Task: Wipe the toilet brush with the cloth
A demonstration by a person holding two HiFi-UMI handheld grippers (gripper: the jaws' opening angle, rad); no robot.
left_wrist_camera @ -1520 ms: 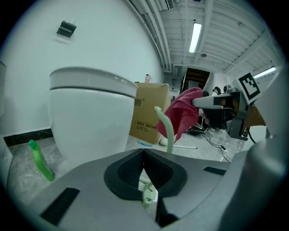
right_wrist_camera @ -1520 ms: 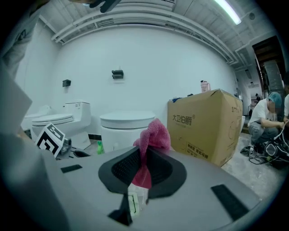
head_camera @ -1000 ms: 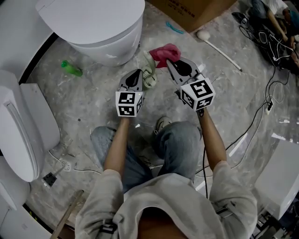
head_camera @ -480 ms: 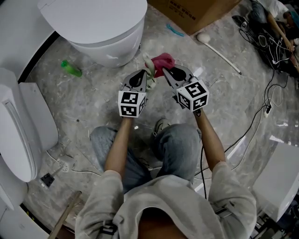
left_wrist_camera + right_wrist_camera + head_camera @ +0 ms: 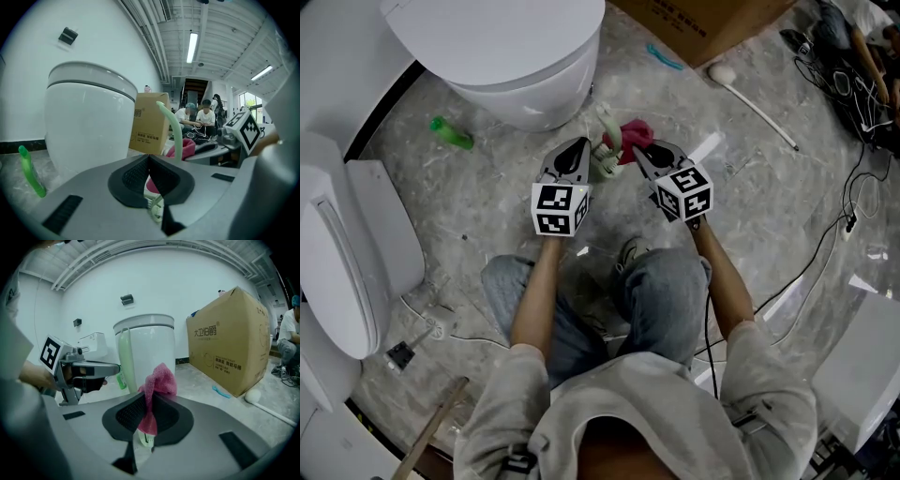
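1. Currently the left gripper [image 5: 579, 155] has its jaws closed tight on the toilet brush [image 5: 606, 141] near its bristle head. It holds the brush out in front of the toilet [image 5: 525, 66], and the pale green handle rises beyond the jaws.
2. The right gripper [image 5: 643, 153] has its jaws pinched together on the pink cloth [image 5: 634, 133]. The cloth bunches up above them, just beside the brush handle; whether the two touch is unclear.
3. Only a fold of the cloth looks gripped, so a firm stroke along the handle could drag it free.
4. Sideways wiping pressure could twist the brush in the left jaws, or the bristles could snag the cloth.
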